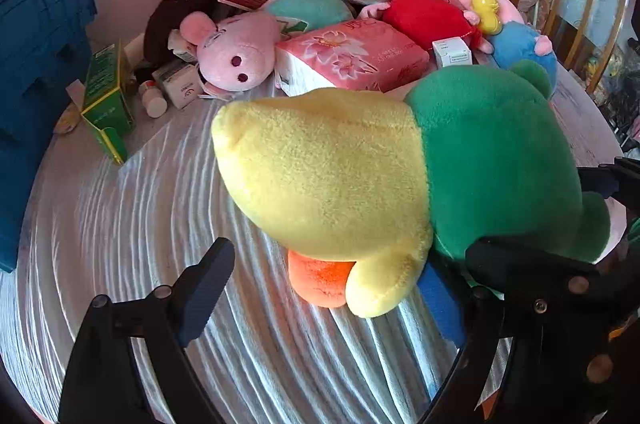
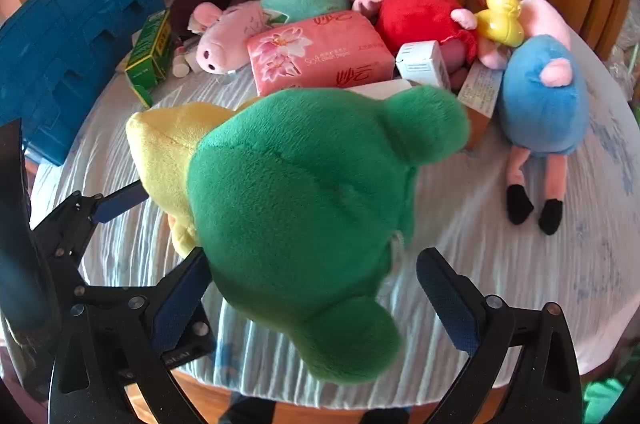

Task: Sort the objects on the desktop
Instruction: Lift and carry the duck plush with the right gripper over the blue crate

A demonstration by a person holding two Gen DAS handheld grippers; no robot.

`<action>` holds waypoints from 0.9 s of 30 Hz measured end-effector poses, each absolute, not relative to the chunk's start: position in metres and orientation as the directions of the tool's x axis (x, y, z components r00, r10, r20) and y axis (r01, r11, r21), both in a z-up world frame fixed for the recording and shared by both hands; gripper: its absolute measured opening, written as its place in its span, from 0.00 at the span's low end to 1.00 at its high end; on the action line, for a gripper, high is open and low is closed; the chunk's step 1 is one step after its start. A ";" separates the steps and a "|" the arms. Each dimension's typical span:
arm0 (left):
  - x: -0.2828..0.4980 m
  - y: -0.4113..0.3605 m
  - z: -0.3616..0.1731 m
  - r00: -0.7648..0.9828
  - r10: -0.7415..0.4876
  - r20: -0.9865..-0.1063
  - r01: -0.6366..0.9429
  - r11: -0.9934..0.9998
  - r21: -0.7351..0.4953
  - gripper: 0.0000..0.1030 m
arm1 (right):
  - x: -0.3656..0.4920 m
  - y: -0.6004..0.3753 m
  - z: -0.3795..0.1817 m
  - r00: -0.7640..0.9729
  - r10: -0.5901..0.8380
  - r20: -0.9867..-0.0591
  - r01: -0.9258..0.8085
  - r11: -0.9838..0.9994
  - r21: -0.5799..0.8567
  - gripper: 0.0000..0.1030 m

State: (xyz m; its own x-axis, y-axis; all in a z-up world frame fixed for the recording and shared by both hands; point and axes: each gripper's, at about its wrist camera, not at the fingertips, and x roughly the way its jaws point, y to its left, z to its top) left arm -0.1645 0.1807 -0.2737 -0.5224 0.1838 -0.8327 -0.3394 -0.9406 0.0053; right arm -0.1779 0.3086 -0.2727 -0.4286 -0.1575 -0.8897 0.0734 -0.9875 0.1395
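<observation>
Two grippers around the green and yellow plush toy (image 2: 296, 216)

Both the left gripper (image 1: 340, 288) and right gripper (image 2: 312, 288) are wide; squeeze the soft middle before lifting.

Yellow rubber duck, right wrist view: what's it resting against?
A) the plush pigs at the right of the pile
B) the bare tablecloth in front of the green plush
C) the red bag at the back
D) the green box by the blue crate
A: the yellow rubber duck sits on top of the pile between the red-dressed pig plush and the blue-dressed pig plush, far from the green box.
</observation>
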 end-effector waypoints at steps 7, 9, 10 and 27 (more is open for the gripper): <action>-0.172 0.178 -0.271 -0.469 0.323 -0.822 -0.405 -0.906 -0.125 0.51 | -0.179 0.302 -0.260 -0.438 -0.166 -0.883 0.099 -0.986 0.135 0.76; -0.170 0.174 -0.260 -0.475 0.343 -0.810 -0.420 -0.898 -0.134 0.51 | -0.177 0.302 -0.247 -0.451 -0.169 -0.876 0.092 -0.985 0.143 0.76; -0.170 0.171 -0.252 -0.482 0.354 -0.802 -0.427 -0.894 -0.137 0.51 | -0.176 0.301 -0.239 -0.462 -0.169 -0.871 0.091 -0.985 0.143 0.75; -0.194 0.065 -0.073 -0.750 0.291 -0.595 -0.406 -0.911 0.066 0.51 | -0.185 0.193 -0.078 -0.712 -0.237 -0.661 0.167 -0.971 0.168 0.76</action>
